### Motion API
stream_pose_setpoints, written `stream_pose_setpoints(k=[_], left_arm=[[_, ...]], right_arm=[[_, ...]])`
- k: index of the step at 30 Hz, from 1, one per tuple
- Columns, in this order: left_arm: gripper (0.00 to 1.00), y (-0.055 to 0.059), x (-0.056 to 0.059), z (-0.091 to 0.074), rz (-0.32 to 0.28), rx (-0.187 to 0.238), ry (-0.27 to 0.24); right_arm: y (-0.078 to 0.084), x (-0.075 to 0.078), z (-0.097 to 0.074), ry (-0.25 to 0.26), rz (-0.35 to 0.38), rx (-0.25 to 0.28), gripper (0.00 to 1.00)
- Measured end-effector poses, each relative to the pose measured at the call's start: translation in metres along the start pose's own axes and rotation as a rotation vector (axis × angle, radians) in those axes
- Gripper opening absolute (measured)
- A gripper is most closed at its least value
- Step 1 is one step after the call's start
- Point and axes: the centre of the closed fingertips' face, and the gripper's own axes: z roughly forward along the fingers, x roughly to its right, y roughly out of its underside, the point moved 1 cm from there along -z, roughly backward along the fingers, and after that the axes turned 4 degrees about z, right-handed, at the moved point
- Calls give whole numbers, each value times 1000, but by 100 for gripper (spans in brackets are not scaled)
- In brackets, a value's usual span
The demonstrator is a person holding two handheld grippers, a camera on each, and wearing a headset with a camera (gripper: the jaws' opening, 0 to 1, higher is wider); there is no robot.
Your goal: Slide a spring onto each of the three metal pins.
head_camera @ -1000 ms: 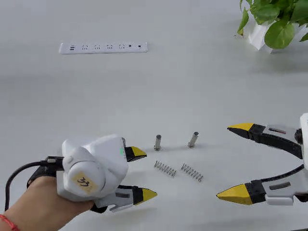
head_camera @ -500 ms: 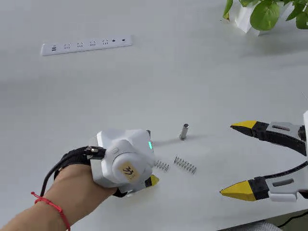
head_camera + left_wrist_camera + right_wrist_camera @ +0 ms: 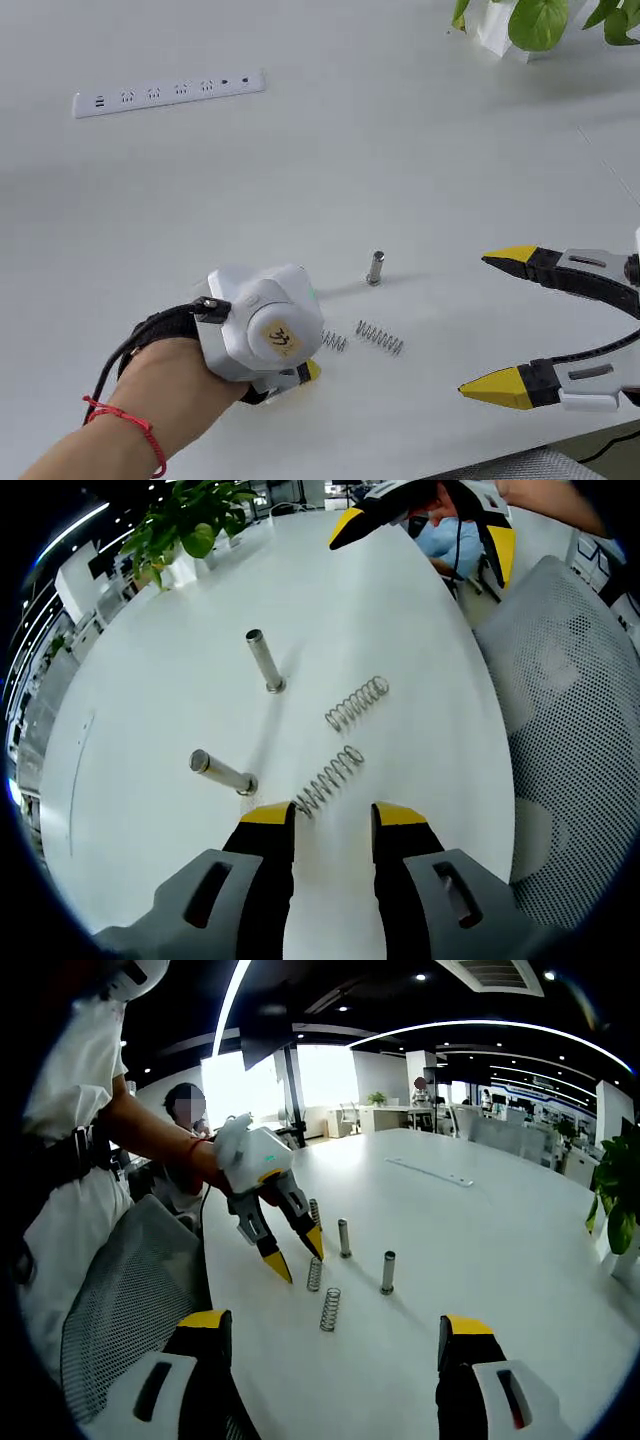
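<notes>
Springs (image 3: 380, 338) flat; pins (image 3: 375, 268) upright

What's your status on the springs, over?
Left gripper open, end of near spring between its fingers. Right gripper open, hovering apart. Near pin and far pin bare. Nothing blocking.

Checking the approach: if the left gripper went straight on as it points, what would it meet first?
Most likely the nearer spring, lying just ahead of the left gripper, between its open fingers.
</notes>
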Motion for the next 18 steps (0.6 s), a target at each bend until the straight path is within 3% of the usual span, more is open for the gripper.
stream_pose_setpoints(k=[3,5,7,11,18], left_arm=[[26,-1,-1,-1,11,4,-10],[27,-6,-4,-1,65,15,-27],[29,-7,-4,1,83,8,-32],[26,-6,0,7,59,4,-7],[21,-2,2,3,19,0,-5]], right_arm=[[0,0,0,0,4,3,84],[0,1,-1,3,3,6,84],[0,1,-1,5,8,9,84],[0,0,-1,5,7,14,84],[2,1,-3,15,12,17,84]])
